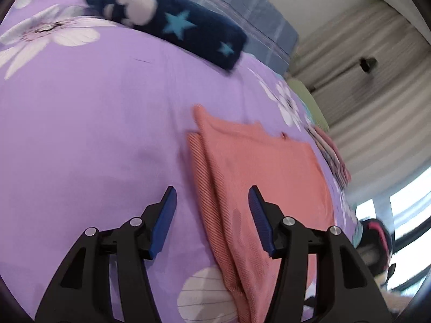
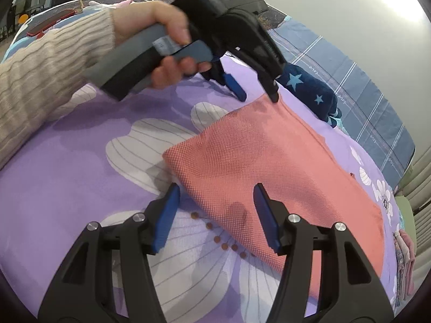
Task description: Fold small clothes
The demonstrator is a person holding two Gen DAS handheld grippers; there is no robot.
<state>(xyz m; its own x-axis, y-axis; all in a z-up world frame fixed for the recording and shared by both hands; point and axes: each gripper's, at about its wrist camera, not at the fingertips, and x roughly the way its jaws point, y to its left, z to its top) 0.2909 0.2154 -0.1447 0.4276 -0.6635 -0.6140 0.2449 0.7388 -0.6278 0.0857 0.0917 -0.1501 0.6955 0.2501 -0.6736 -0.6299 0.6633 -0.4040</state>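
Observation:
A salmon-pink knitted garment [image 1: 258,167] lies folded flat on the purple flowered bedsheet [image 1: 94,123]. It also shows in the right wrist view [image 2: 274,167]. My left gripper [image 1: 212,196] is open and empty, just above the garment's near left edge. It also shows in the right wrist view [image 2: 258,91], open, its tips at the garment's far corner. My right gripper [image 2: 216,193] is open and empty, hovering over the garment's near corner.
A folded navy garment with blue stars [image 1: 167,24] lies farther back on the sheet, also in the right wrist view [image 2: 309,91]. A small stack of folded pink clothes [image 2: 404,258] sits at the bed's right edge. A blue checked quilt [image 2: 350,80] lies beyond.

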